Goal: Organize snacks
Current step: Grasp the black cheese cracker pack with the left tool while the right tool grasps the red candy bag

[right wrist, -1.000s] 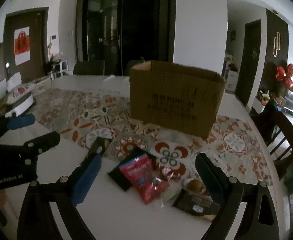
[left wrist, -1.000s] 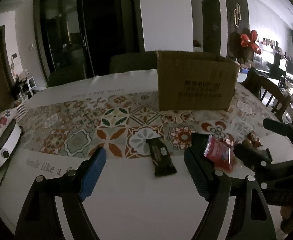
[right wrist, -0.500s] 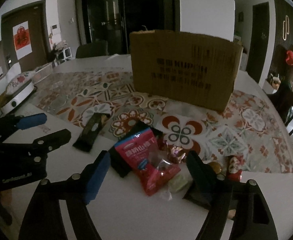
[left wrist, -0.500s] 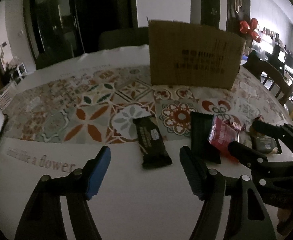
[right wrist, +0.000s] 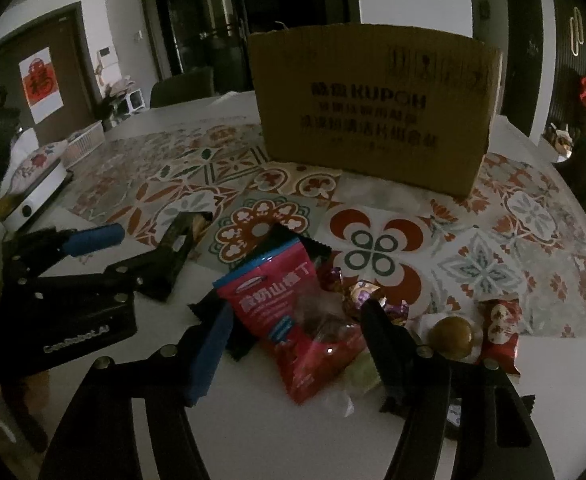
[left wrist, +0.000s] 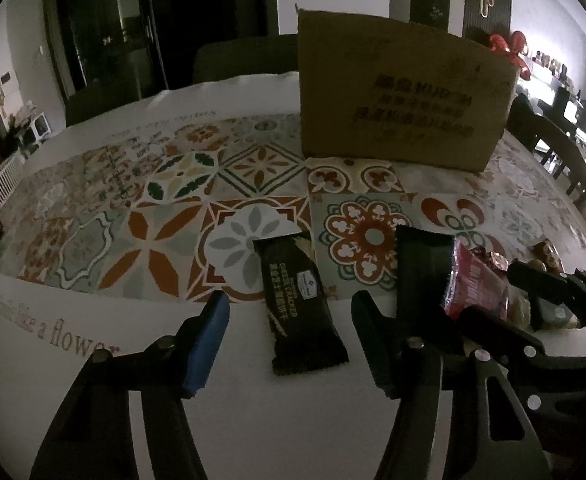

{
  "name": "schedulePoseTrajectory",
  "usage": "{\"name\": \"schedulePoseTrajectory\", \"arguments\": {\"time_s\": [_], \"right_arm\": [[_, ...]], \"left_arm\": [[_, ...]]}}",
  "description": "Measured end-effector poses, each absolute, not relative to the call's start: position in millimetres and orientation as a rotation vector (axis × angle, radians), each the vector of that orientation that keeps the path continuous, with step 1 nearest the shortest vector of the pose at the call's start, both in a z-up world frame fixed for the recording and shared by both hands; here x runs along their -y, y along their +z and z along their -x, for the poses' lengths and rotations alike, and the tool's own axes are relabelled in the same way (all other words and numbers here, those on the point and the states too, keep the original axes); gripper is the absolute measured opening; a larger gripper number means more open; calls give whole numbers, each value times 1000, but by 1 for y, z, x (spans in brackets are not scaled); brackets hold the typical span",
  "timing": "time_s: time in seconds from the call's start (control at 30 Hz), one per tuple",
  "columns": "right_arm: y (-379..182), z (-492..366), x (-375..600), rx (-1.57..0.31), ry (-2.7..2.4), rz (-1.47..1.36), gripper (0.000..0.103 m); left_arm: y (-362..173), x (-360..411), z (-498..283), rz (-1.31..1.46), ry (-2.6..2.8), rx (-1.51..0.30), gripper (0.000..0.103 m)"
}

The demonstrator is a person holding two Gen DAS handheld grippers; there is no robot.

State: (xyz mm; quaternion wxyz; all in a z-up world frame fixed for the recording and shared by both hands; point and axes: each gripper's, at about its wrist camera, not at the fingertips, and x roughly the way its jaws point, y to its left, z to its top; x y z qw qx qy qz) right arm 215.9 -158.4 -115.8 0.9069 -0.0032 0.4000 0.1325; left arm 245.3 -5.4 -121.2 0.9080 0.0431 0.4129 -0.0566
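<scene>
My left gripper point(left wrist: 289, 340): jaws partly apart, just been closing, straddling cracker bar point(left wrist: 299, 300) at lower centre of frame; pads not touching it. My right gripper point(right wrist: 293, 344): likewise half-wide, closing, red pouch point(right wrist: 293, 320) between jaws, no contact visible. Both snacks flat on table point(left wrist: 93, 360). Box point(right wrist: 373, 100) upright, upper centre, well behind snacks.

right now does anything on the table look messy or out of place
Yes: the snacks lie loose in front of the cardboard box. The red packet lies askew over a black packet, with small sweets jumbled beside it; the cheese cracker bar lies apart.
</scene>
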Motion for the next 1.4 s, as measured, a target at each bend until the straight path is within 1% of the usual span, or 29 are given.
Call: {"name": "schedulePoseTrajectory", "arguments": {"time_s": [0.1,0.23,0.3,0.53,0.6,0.63,0.67,0.7,0.77,0.8,0.9,0.93,1.17,1.4], "right_arm": [[-118,-218,158,-833,277,7,67],[-121,-222,157,-850,281,0,61],[-122,-224,157,-850,283,-1,60],[-123,-231,155,-867,291,-9,60],[-124,-233,155,-872,292,-9,60],[-124,-234,155,-874,293,-11,59],[-124,-235,155,-874,292,-13,56],[-124,-235,155,-872,288,-11,53],[-124,-234,155,-868,286,-5,49],[-124,-234,154,-866,289,-2,45],[-123,-233,152,-860,288,11,41],[-123,-233,153,-859,288,12,37],[-121,-230,155,-861,295,-10,37],[-106,-220,158,-828,301,-33,37]], "left_arm": [[-126,6,-248,-92,-120,-865,60],[-134,6,-253,-66,-133,-900,58],[-136,6,-256,-54,-137,-910,58],[-138,8,-265,-37,-144,-924,57],[-138,8,-266,-48,-135,-918,51],[-138,7,-266,-44,-139,-916,46],[-137,7,-266,-44,-138,-915,39],[-137,7,-266,-46,-136,-912,36],[-137,8,-265,-51,-140,-907,32],[-137,8,-265,-54,-140,-904,32],[-136,8,-262,-63,-141,-903,31],[-136,8,-261,-67,-148,-904,31],[-125,10,-246,-83,-164,-873,31],[-106,14,-230,-80,-197,-834,31]]}}
